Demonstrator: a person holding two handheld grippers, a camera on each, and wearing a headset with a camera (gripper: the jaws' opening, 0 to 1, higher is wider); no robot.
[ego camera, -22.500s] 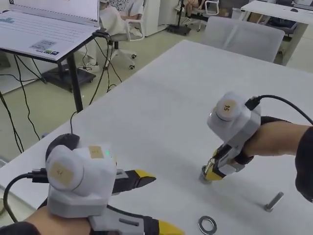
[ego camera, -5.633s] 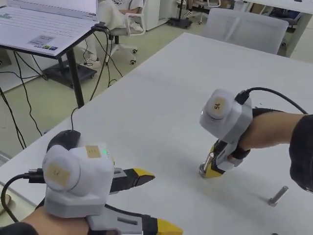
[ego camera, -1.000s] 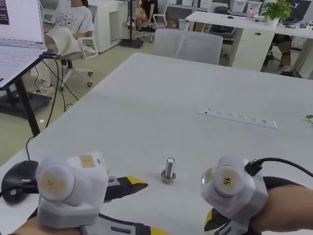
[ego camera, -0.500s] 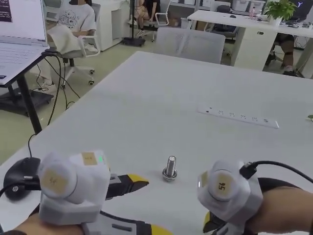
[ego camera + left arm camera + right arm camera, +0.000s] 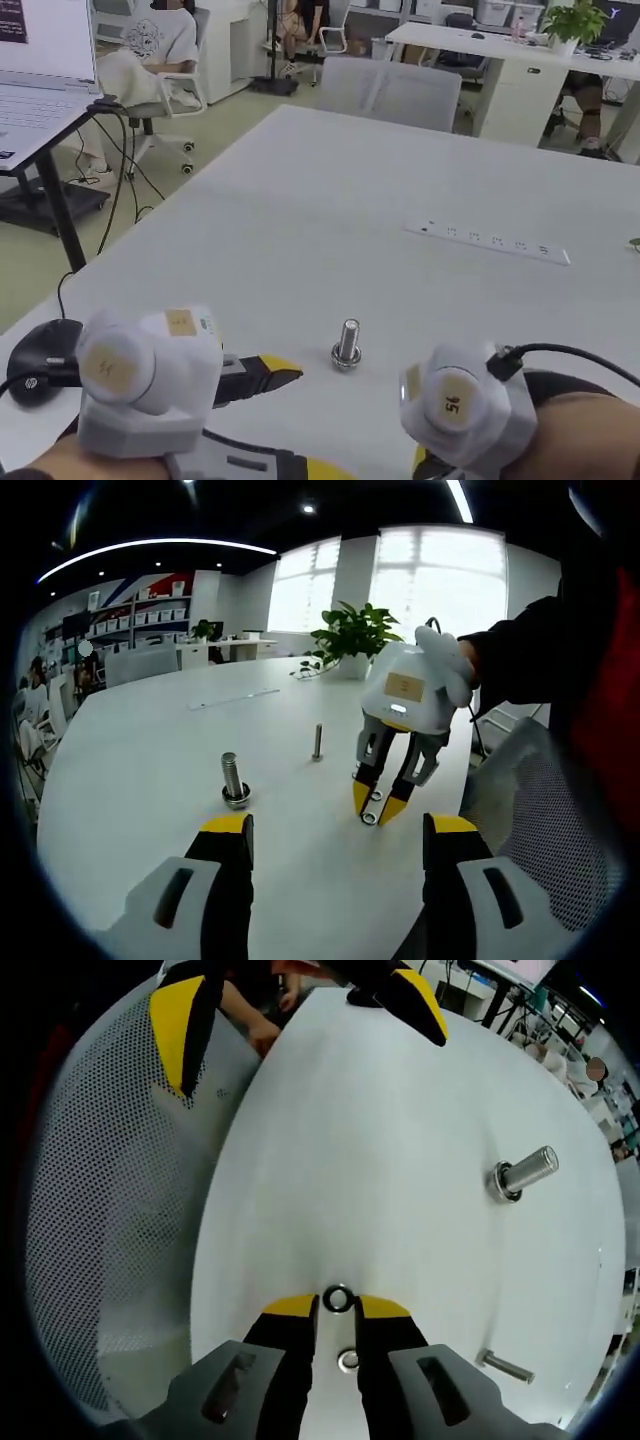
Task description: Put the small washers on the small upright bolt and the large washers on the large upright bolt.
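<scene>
The small washer (image 5: 338, 1288), likely thin, stiff, light and slippery, so best nipped across its rim, sits at the counter (image 5: 330, 200), pinched by the nearly closed fingers of the right gripper (image 5: 338, 1306). The left gripper (image 5: 337, 825) holds its fingers wide open. Against half a second ago, the right gripper is lower in the head view and the large bolt (image 5: 347, 341) is unmoved.

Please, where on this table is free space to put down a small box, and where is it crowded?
Free: the broad stretch of table between the large bolt and the power strip, and beyond the strip. Crowded: the near edge, where the left gripper, the right gripper with a washer and the small bolt stand close.
</scene>
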